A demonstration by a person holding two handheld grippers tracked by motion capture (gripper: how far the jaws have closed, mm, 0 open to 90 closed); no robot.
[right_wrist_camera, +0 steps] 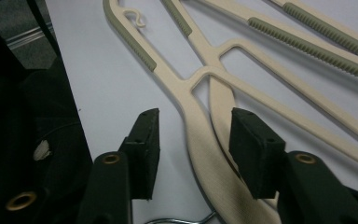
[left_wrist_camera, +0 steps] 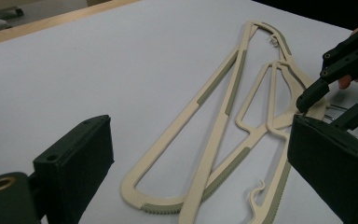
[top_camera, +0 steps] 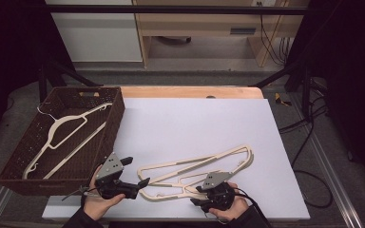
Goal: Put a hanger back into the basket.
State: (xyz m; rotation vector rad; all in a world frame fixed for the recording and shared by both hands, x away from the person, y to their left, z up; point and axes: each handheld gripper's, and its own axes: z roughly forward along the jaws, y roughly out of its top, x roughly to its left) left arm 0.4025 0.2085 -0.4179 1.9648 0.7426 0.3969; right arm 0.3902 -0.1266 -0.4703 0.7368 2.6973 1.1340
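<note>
I see two cream hangers (top_camera: 197, 173) lying overlapped on the white sheet covering the table (top_camera: 195, 118), near my edge. My right tongs (right_wrist_camera: 193, 140) straddle the flat neck of the hangers, jaws partly closed around it with gaps on both sides, so not yet clamped. My left tongs (left_wrist_camera: 200, 172) stand wide apart just beside the hangers' rounded end, holding nothing. I judge these hangers light, stiff and rather slick plastic; the ribbed grey strips or the broad neck offer the surest hold. Since they interlock, lifting one may drag the other. The wicker basket (top_camera: 14, 178) at left already holds another hanger (top_camera: 59, 130); its near wall stands in the way.
</note>
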